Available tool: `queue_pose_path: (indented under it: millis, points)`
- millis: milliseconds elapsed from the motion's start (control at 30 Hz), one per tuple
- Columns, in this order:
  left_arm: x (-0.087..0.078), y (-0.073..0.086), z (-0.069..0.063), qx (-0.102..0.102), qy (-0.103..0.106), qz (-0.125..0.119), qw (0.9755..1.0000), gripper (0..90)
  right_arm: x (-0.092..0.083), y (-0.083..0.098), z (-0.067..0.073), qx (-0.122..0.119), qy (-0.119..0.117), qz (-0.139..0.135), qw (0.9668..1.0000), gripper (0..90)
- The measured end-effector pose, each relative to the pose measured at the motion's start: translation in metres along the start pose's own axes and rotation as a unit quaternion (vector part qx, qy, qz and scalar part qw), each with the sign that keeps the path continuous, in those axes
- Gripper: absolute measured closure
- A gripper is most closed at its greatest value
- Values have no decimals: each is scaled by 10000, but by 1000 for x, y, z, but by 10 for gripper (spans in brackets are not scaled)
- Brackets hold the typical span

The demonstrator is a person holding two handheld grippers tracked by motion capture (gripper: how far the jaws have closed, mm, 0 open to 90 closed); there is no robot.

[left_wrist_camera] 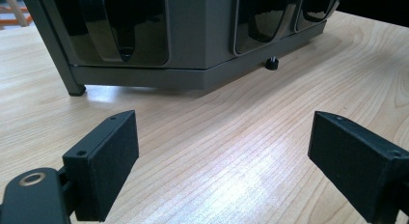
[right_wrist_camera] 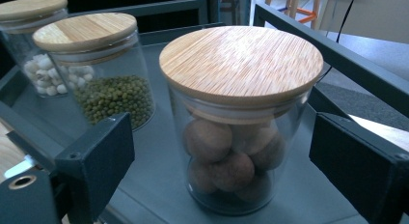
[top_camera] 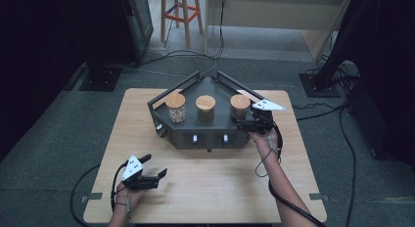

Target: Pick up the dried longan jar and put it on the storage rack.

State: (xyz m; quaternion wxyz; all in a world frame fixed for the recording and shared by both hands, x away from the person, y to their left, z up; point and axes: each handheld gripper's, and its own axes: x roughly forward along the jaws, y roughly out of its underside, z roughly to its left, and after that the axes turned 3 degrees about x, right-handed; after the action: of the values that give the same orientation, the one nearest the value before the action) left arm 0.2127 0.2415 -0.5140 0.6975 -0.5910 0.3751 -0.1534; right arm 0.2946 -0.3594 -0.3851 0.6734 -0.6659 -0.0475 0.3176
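A dark grey angular rack stands on the wooden table, carrying three glass jars with bamboo lids. The right jar holds brown round nuts. The middle jar holds green beans, and the left one holds white pieces. My right gripper is open at the rack's right front, its jaws either side of the nut jar without touching it. My left gripper is open over bare table, in front of the rack's left side.
The rack's raised rail runs close behind and right of the nut jar. Its front face has drawers with glossy black handles and small feet. Cables and a stool are on the floor beyond the table.
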Motion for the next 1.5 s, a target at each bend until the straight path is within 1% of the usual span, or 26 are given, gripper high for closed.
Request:
queue_pose_path:
  millis: [133, 233, 600, 733, 933, 1300, 1500]
  points:
    - [0, 0, 0, 15, 3, 7, 10000, 105, -5, 1, 1, 14, -27, -27, 10000, 83]
    - [0, 0, 0, 17, 5, 4, 10000, 105, -8, 2, 2, -32, -36, -38, 10000, 83]
    - [1, 0, -1, 32, 6, 8, 10000, 105, -22, 7, 1, -2, -164, -116, 9998, 83]
    - [1, 0, -1, 37, 10, -4, 10000, 105, -25, 7, 3, -87, -136, -60, 9999, 83]
    - [0, 0, -1, 28, 8, -13, 10000, 105, -32, 11, 1, -26, -212, -119, 9997, 84]
    - [1, 0, -1, 42, 11, -4, 10000, 105, -43, 18, 5, -185, -285, -64, 9994, 84]
    - [1, 0, -2, 49, 12, 5, 10000, 105, -52, 24, 5, -167, -344, -118, 9992, 84]
